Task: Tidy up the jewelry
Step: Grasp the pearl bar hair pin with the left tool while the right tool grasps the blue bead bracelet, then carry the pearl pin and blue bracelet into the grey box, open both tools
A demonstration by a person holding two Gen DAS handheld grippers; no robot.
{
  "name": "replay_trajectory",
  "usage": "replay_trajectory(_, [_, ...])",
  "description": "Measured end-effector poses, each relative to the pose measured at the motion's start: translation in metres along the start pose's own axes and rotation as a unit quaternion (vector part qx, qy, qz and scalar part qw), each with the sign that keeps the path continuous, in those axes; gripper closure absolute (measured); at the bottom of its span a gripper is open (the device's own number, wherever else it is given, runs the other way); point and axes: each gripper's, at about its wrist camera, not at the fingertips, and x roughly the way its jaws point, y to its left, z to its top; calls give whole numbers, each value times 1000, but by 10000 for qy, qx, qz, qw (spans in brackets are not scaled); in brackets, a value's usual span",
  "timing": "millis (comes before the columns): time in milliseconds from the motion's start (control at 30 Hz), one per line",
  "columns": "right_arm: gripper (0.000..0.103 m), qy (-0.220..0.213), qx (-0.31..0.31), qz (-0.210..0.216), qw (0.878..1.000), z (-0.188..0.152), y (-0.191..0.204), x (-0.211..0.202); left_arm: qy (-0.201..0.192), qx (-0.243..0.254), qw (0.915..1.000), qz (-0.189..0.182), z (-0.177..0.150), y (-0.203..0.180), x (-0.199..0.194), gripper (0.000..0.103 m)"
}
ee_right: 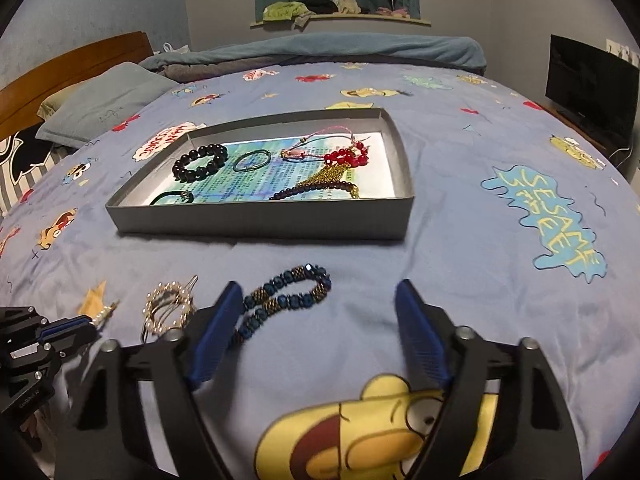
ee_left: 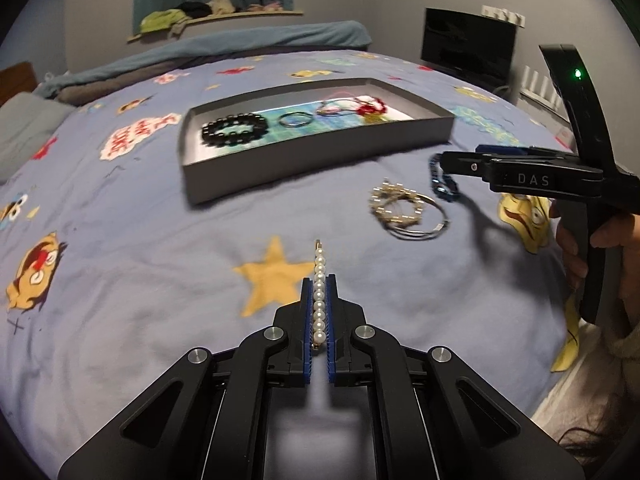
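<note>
Left hand-held gripper (ee_left: 319, 300) is closed narrow on a pearl hair clip (ee_left: 319, 280), blue pads pinching it along its length, gold tip sticking out past the fingertips. It sits low over the bed (ee_left: 140, 280), near a yellow star print (ee_left: 272, 276) on the blue cartoon bedspread.

Right hand-held gripper (ee_right: 320, 312) is spread wide, holding nothing. The blue bead bracelet (ee_right: 288, 296) lies on the bedspread, its near end just beside the left finger (ee_right: 216, 336); contact cannot be told. In the left wrist view the right hand-held gripper (ee_left: 460, 166) comes in from the right, with the bracelet (ee_left: 442, 180) at its tip.

A gold pearl ring clip (ee_right: 168, 308) with thin wire hoops lies on the bed between the two grippers, near the bracelet but apart from it.

The grey box lid (ee_right: 260, 220) sits further back on the bed, serving as a tray. Inside: black bead bracelet (ee_right: 200, 162), thin teal ring (ee_right: 252, 160), pink cord bracelet (ee_right: 304, 148), red bead bracelet (ee_right: 348, 156), gold chain tassel (ee_right: 328, 176), dark bead string (ee_right: 316, 190), dark green hair tie (ee_right: 172, 198) at the near left corner. All rest on a printed paper lining (ee_right: 256, 184).

Pillow (ee_right: 104, 104) and wooden headboard (ee_right: 60, 68) at far left, black monitor (ee_right: 592, 88) at far right.
</note>
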Motion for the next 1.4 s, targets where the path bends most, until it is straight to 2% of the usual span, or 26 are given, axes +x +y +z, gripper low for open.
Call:
replay_trajectory(67, [39,83,13,-46,10000,2,1,7,-21,-1,10000,62,0,3,0,97])
replay_trajectory(167, [39,175,32,-73,9998,4,2,16,-28,-28,10000,69,1,5,2,97])
replay_trajectory(233, [45,207,37,-45,9998,4,2,20,-13,-54,10000,55,0,6,4,97])
replay_trajectory(367, [69,312,55,172,9993,4,4,25,6,-66,10000,15,-1,7,7,97])
replay_trajectory(433, [75,348,129,308,9988,4,5,25,6,-67,10000,3,0,8,8,97])
replay_trajectory(467, [92,330,123,318,9989,3,5,24,2,-77,10000,-8,0,9,8,97])
replay_trajectory(500, [96,311,104,292,9990,3,5,23,0,-80,10000,-13,0,9,8,97])
replay_trajectory(700, [96,172,98,379,9991,4,4,10,-42,-117,9999,-64,2,11,5,97])
replay_trajectory(933, [96,-262,-141,418,9987,19,8,-22,-144,-140,9998,-65,11,18,-2,97])
replay_trajectory(1267, [96,-747,-303,447,9957,64,11,-45,-551,-193,9983,-44,70,38,-13,97])
replay_trajectory(1400, [96,-873,-288,480,9946,86,12,-42,-487,-114,9987,-50,95,40,2,97])
